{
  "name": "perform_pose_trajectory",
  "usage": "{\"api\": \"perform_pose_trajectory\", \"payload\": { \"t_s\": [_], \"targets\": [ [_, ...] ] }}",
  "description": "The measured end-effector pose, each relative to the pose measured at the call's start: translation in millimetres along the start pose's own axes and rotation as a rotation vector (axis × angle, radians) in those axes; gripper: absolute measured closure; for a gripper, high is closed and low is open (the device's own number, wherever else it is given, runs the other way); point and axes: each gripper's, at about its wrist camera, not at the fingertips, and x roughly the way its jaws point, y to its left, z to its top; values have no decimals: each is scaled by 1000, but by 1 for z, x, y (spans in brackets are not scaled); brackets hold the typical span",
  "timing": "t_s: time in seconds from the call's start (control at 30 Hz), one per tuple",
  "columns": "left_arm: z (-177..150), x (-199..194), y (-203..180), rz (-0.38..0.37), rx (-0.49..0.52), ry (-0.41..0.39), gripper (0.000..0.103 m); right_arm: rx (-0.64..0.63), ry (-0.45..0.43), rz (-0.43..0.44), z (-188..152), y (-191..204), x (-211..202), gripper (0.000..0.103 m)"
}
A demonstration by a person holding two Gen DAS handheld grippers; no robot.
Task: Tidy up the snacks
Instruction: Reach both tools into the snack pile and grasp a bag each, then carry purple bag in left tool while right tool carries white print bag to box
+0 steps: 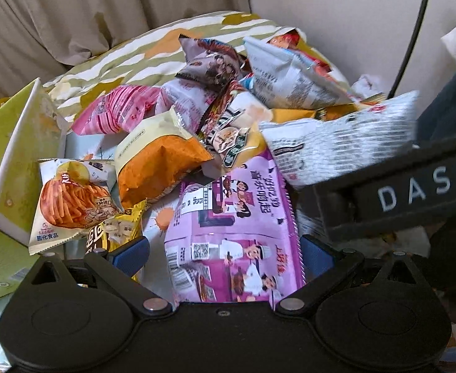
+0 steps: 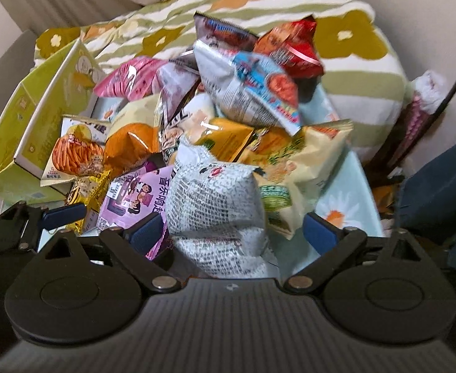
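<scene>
A loose heap of crinkled, glossy foil snack bags rests on a flower-print cloth (image 2: 346,199), with a stiff green carton (image 1: 13,155) lying open at the heap's left edge. The left gripper (image 1: 225,256) stands wide open astride the flat purple packet (image 1: 234,236) at the heap's near edge, its blue pads clear of the film. The right gripper (image 2: 234,230), equally spread, brackets a puffed white bag with black print (image 2: 215,205) just right of the purple packet; contact cannot be confirmed.

Snack pile (image 1: 215,118) crowds ahead; green box (image 1: 13,161) walls the left side.
</scene>
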Motion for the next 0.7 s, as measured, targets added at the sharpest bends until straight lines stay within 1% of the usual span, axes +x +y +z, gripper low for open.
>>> {"api": "perform_pose_trajectory", "payload": {
  "t_s": [0.03,0.07,0.1,0.13,0.2,0.27,0.37,0.43,0.5,0.6,0.7],
  "targets": [
    [1,4,0,6,-4,4,1,-7,4,0,1,0,4,0],
    [1,8,0,9,-9,9,3,-13,9,1,1,0,6,0],
    [1,11,1,10,-13,15,9,-21,13,1,2,0,9,0],
    [1,14,1,6,-16,23,13,-27,15,0,2,0,11,0],
    [1,16,0,10,-17,27,14,-42,18,0,3,0,13,0],
    [1,16,0,21,-10,20,19,-53,17,-3,4,0,13,0],
    [0,14,-2,23,-9,18,21,-72,0,-12,4,2,8,0],
    [0,13,-2,27,-8,18,22,-96,-19,-25,4,5,4,4],
    [-2,11,-3,27,-11,14,28,-120,-34,-34,4,8,1,6],
    [-3,9,-3,34,-13,18,29,-142,-40,-43,3,11,1,9],
    [-5,6,-4,40,-19,20,30,-159,-54,-57,2,12,0,17]
  ]
}}
